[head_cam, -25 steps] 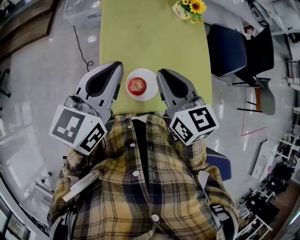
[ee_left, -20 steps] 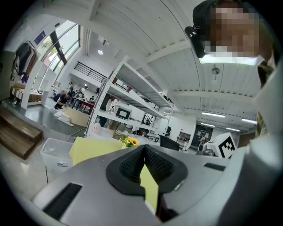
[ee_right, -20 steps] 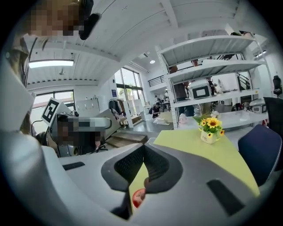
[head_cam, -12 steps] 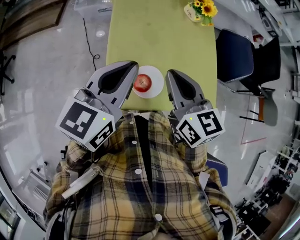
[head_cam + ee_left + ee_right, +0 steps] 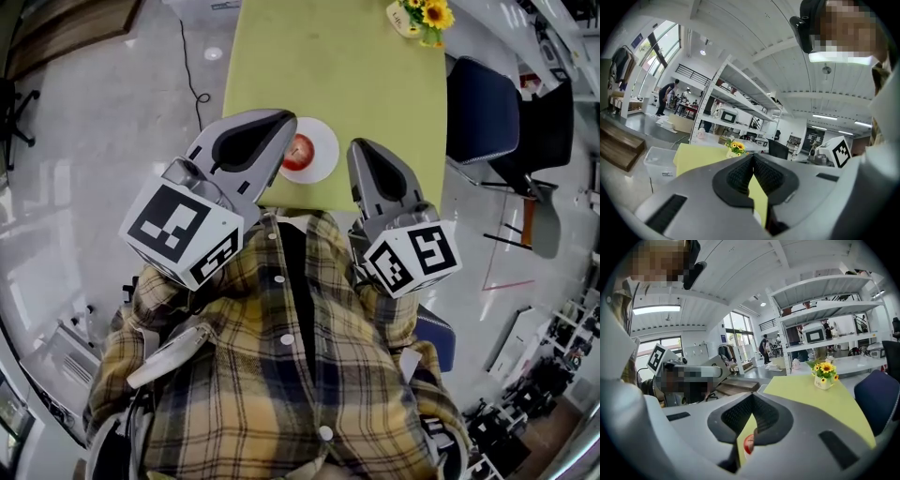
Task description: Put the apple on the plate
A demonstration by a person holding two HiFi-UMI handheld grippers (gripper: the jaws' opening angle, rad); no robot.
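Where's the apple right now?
Head view: the apple sits on the white plate at the green table's near edge, between the left claw and right claw, nearer the left.

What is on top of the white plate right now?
A red apple sits on the plate. The left gripper covers the plate's left edge, so that part is unseen.

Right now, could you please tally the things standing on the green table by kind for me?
apple: 1
plate: 1
pot of sunflowers: 1
Total: 3
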